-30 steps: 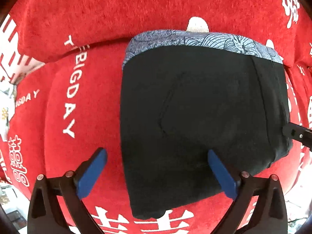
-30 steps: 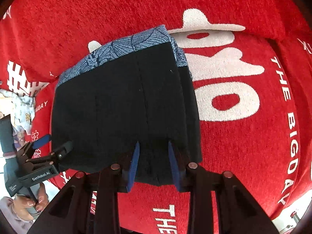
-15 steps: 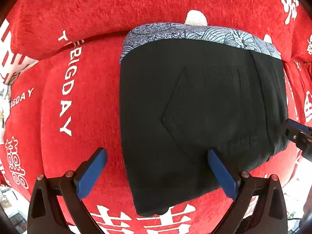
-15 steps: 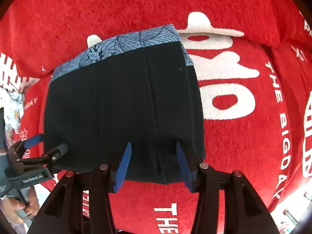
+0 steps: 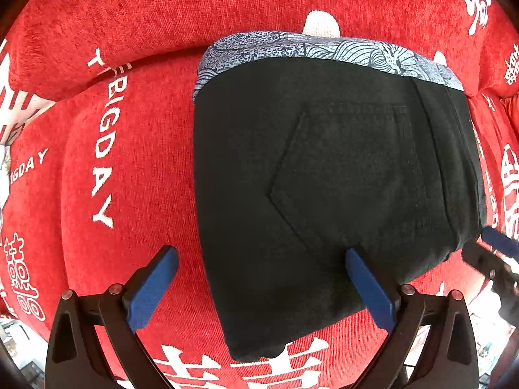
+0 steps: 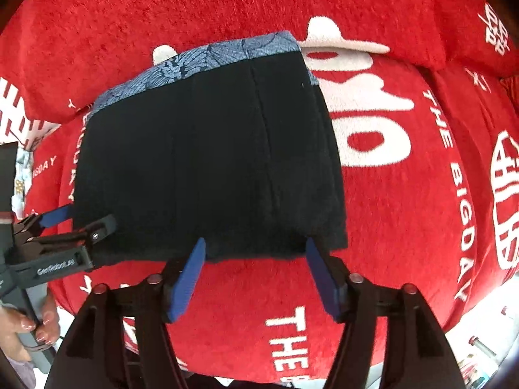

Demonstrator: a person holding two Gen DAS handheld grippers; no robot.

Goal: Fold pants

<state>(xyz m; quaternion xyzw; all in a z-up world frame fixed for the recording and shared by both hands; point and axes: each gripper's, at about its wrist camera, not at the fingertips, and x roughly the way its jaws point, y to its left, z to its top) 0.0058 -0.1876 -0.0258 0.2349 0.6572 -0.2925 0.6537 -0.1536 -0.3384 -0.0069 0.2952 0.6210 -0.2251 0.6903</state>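
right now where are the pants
Folded pants lie on the red blanket, centre in both wrist views, atop a blue patterned cloth showing at the far edge.

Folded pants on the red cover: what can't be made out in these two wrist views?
- Layers inside the black pants: both views show only the top face.
- The patterned blue fabric: the pants cover all but a strip, so its shape is unknown.
- Right tool in the left wrist view: blurred, cut by the edge.
- The hand holding the left tool: cut by the right wrist view's edge.
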